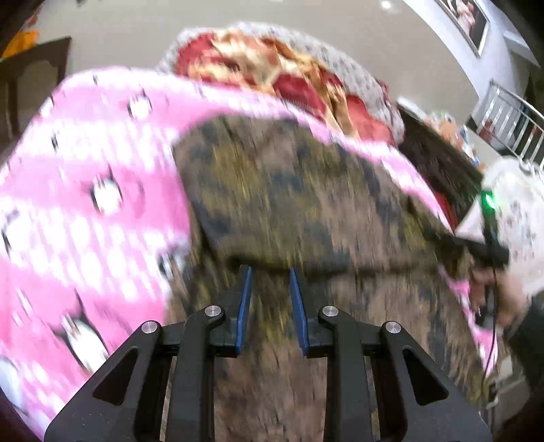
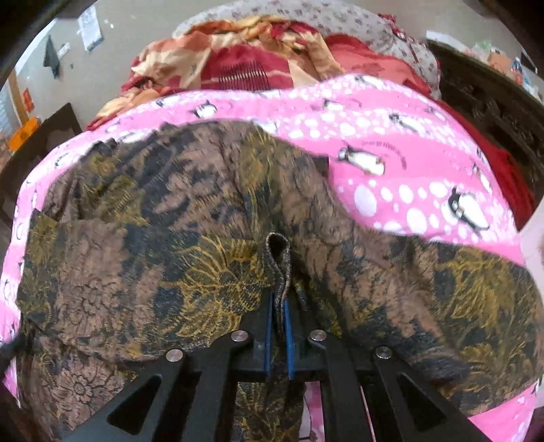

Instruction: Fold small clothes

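A small brown garment with a black and yellow floral print (image 1: 299, 190) lies on a pink penguin-print blanket (image 1: 85, 190). My left gripper (image 1: 270, 272) is open, its blue pads apart just above the garment near a folded edge; this view is blurred by motion. My right gripper (image 2: 278, 302) is shut on a bunched fold of the same garment (image 2: 170, 238), which sticks up between its blue pads. The right gripper also shows in the left wrist view (image 1: 489, 248) at the garment's right edge, held by a hand.
A red and orange floral cloth (image 2: 238, 64) and a grey flowered sheet (image 2: 340, 20) lie beyond the pink blanket (image 2: 391, 112). Dark wooden furniture (image 2: 486, 102) stands at the right. Beige floor (image 1: 119, 40) and a metal railing (image 1: 510, 119) lie further off.
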A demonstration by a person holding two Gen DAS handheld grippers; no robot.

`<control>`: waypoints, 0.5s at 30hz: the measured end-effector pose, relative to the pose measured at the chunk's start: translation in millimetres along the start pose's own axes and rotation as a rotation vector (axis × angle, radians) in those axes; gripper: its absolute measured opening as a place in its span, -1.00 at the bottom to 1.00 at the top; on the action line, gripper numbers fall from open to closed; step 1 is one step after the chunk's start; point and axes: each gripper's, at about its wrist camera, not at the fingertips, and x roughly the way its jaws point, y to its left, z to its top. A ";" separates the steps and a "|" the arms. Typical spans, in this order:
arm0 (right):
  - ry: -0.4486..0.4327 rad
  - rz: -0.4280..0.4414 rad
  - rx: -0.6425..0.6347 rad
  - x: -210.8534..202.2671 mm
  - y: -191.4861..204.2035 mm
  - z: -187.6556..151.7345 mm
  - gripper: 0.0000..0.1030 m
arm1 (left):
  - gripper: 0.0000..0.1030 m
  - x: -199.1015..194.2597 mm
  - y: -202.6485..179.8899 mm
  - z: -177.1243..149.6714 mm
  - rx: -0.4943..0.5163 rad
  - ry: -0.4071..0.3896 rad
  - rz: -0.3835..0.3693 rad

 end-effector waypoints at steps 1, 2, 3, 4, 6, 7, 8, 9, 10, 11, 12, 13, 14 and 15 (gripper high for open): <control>-0.026 0.007 -0.011 -8.1 1.7 -0.3 -0.91 | -0.57 2.1 0.2 11.9 0.005 -0.014 0.022; -0.058 0.013 -0.024 -17.3 2.9 1.3 -0.91 | -0.57 7.4 -0.8 26.4 0.013 -0.032 0.053; -0.093 0.022 -0.038 -30.3 2.9 1.8 -0.89 | -0.57 13.2 -1.6 35.1 0.016 -0.041 0.072; -0.110 0.031 -0.042 -36.7 2.7 1.4 -0.89 | -0.57 23.4 -1.6 43.0 0.015 -0.034 0.077; -0.154 0.039 -0.050 -54.7 2.6 -2.5 -0.87 | -0.57 46.3 0.9 49.6 0.007 0.010 0.087; -0.164 0.038 -0.052 -59.6 4.0 -4.8 -0.86 | -0.57 57.1 3.5 48.1 -0.006 0.029 0.108; -0.171 0.047 -0.058 -61.9 7.3 -6.6 -0.86 | -0.57 69.5 10.7 43.9 -0.037 0.060 0.123; -0.172 0.046 -0.073 -62.9 10.9 -9.8 -0.85 | -0.57 76.4 13.8 38.6 -0.054 0.077 0.130; -0.167 0.038 -0.090 -60.9 14.3 -12.3 -0.85 | -0.57 82.6 17.9 33.0 -0.070 0.090 0.135; -0.161 0.037 -0.095 -59.0 14.8 -13.2 -0.85 | -0.57 85.4 20.9 27.8 -0.074 0.087 0.132; -0.152 0.036 -0.089 -56.1 14.6 -14.9 -0.85 | -0.57 85.7 20.8 24.2 -0.060 0.070 0.132; -0.147 0.053 -0.078 -54.3 13.4 -17.2 -0.85 | -0.57 85.3 18.5 22.6 -0.044 0.057 0.144; -0.136 0.096 -0.058 -52.2 11.4 -21.0 -0.85 | -0.57 85.5 16.0 22.5 -0.033 0.057 0.156; -0.108 0.156 -0.047 -44.7 13.8 -23.3 -0.85 | -0.57 86.0 13.5 22.8 -0.017 0.058 0.168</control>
